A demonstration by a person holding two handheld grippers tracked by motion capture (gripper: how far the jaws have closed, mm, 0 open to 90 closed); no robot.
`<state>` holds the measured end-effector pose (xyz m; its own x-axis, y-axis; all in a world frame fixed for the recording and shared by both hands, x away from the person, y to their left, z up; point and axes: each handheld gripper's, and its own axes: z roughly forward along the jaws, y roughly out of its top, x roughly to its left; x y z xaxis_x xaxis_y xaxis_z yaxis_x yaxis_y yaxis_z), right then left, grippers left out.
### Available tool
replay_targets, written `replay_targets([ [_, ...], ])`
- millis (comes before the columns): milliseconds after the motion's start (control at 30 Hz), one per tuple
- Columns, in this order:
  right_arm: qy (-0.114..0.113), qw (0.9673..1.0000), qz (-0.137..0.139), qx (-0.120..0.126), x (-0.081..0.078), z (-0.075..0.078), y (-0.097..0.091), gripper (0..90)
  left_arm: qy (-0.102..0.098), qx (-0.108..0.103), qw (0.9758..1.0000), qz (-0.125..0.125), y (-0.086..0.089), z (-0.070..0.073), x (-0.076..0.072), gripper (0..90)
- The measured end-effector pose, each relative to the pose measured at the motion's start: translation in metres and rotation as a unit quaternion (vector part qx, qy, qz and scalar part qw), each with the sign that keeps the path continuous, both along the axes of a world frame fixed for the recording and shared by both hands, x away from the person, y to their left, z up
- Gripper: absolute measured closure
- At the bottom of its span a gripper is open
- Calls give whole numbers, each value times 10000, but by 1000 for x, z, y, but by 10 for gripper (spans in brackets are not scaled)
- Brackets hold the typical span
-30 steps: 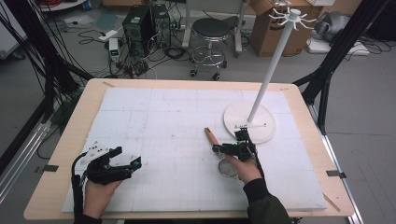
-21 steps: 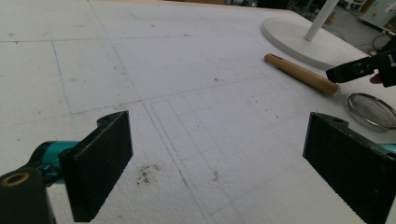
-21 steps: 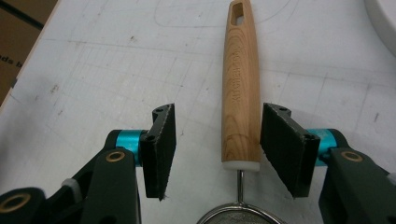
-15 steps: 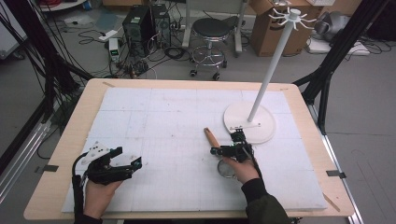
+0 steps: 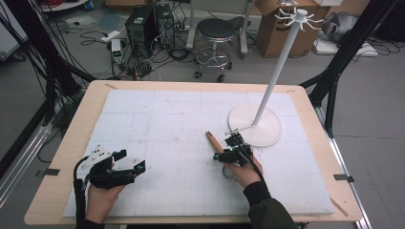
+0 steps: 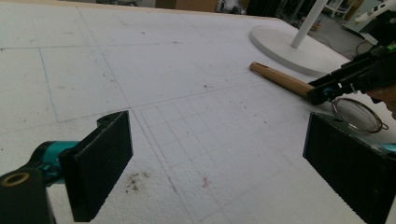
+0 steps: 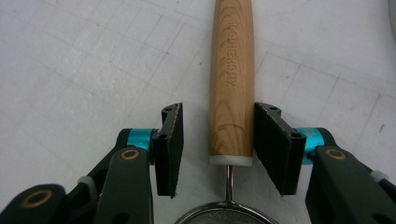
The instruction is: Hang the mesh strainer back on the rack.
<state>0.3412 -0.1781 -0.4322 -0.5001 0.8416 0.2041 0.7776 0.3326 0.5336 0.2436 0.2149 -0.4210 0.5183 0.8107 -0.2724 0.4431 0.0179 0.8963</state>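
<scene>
Since the earlier frame, your right gripper (image 5: 232, 149) has been closing its jaws around the strainer's wooden handle (image 7: 232, 79), and your right hand has barely shifted on the table (image 5: 157, 119). The grasp is not yet made: in the right gripper view one pad (image 7: 273, 140) looks to be just at the wood, while the other stands clear with a gap showing. Lifting and whatever follows, judging by the white stand (image 5: 255, 125) just beside, remain to be done. The strainer (image 6: 322, 100) lies flat on the foam sheet near the stand's base. Your left gripper (image 5: 125, 168) rests idle at the near left, jaws wide apart on nothing. The left gripper view shows the round mesh bowl (image 6: 357, 114) of the strainer whole, where the high view has it mostly under your hand. The right gripper view alone resolves the lettering on the handle.
</scene>
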Motion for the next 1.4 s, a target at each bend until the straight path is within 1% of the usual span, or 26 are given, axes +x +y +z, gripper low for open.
replay_targets([
  [100, -77, 9997, 59, -217, 0, 1, 3, 575, 26, -103, 9999, -8, 0, 1, 0, 89],
  [233, -155, 9985, 143, -506, -1, 1, 8, 613, 79, -291, 9995, -46, 1, 1, 0, 89],
  [367, -204, 9971, 179, -713, -2, 2, 12, 613, 105, -313, 9995, -31, 2, 1, 1, 89],
  [400, -210, 9970, 205, -717, -1, 2, 12, 614, 114, -341, 9994, -11, 2, 1, 1, 89],
  [533, -243, 9956, 215, -883, -2, 3, 17, 616, 140, -347, 9993, -9, 2, 1, 1, 89],
  [600, -220, 9952, 199, -938, -1, 3, 18, 618, 143, -333, 9993, -9, 2, 1, 1, 89],
  [700, -158, 9943, 271, -1021, 1, 4, 19, 626, 139, -344, 9993, -9, 2, 1, 1, 89],
  [767, -126, 9942, 276, -1033, 2, 5, 21, 637, 147, -356, 9993, -14, 2, 1, 1, 89],
  [800, -127, 9935, 291, -1090, 2, 5, 21, 644, 157, -364, 9992, 3, 2, 1, 1, 89],
  [900, -224, 9927, 338, -1132, 0, 5, 23, 686, 154, -388, 9991, -18, 2, 2, 1, 89],
  [933, -241, 9922, 417, -1148, -1, 5, 23, 687, 153, -377, 9992, 1, 3, 2, 1, 89],
  [1000, -248, 9919, 466, -1156, 0, 5, 22, 690, 153, -397, 9991, -7, 3, 2, 1, 89],
  [1167, -179, 9936, 540, -977, 3, 5, 17, 691, 163, -494, 9986, 9, 4, 2, 1, 89],
  [1200, -184, 9942, 542, -911, 4, 5, 15, 691, 167, -497, 9986, -9, 5, 2, 1, 89],
  [1267, -101, 9960, 482, -746, 5, 5, 12, 691, 174, -553, 9983, -7, 6, 2, 1, 89],
  [1300, -102, 9968, 472, -636, 6, 6, 9, 691, 182, -573, 9982, -26, 6, 2, 1, 89],
  [1333, -190, 9975, 444, -510, 6, 7, 6, 691, 178, -579, 9982, -14, 7, 2, 1, 89],
  [1367, -228, 9987, 341, -306, 6, 10, 2, 691, 182, -587, 9981, -19, 7, 2, 1, 89],
  [1400, -274, 9991, 300, -93, 6, 11, -2, 691, 190, -601, 9980, -5, 8, 2, 1, 89],
])
